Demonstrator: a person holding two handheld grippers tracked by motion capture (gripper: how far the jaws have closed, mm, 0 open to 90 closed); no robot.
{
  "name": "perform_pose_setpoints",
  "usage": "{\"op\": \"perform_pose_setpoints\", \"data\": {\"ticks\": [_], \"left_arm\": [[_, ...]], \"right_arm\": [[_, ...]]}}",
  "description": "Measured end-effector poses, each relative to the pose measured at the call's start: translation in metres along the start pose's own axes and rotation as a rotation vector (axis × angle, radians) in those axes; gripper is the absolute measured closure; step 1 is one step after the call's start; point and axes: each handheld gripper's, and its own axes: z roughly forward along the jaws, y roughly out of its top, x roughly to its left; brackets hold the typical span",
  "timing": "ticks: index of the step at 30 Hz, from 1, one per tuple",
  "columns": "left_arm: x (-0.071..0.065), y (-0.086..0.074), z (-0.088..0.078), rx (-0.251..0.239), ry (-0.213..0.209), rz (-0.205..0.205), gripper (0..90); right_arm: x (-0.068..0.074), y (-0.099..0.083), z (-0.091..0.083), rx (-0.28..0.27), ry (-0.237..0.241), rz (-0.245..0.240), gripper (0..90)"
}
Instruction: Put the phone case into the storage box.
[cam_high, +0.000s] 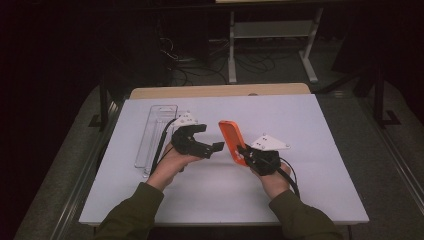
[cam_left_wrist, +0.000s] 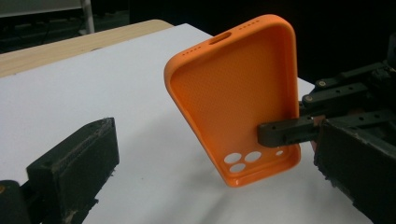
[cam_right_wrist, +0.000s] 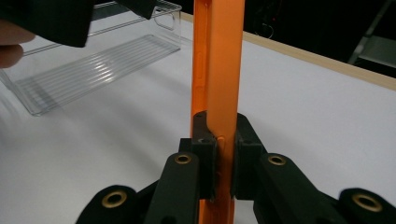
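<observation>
An orange phone case is held upright above the white table, and my right gripper is shut on its lower edge. The right gripper view shows the case edge-on, pinched between both black pads. In the left gripper view the case turns its hollow inside and camera holes toward me, with a jaw of the right gripper clamped on its side. My left gripper stands open just left of the case, with nothing between its pads.
A long clear plastic tray lies on the table's left side, behind the left hand; it also appears empty in the right gripper view. A wooden board edge runs along the table's far side. Cables and desk legs stand beyond.
</observation>
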Motion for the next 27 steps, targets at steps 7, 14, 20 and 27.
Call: {"op": "perform_pose_setpoints", "data": {"ticks": [7, 14, 20, 27], "left_arm": [[-0.003, 0.001, 0.004, 0.002, -0.005, 0.000, 0.0], [-0.004, 0.001, 0.009, -0.002, -0.007, -0.005, 0.0], [-0.006, 0.002, 0.013, -0.017, -0.014, 0.000, 0.0], [-0.008, 0.002, 0.015, -0.015, -0.020, -0.009, 0.0]], "right_arm": [[0.003, 0.000, 0.001, -0.002, 0.014, -0.006, 81.5], [0.005, 0.000, 0.001, -0.003, 0.019, -0.015, 81.5], [0.007, 0.000, 0.001, -0.008, 0.024, -0.014, 81.5], [0.012, 0.001, 0.001, -0.012, 0.028, -0.013, 81.5]]}}
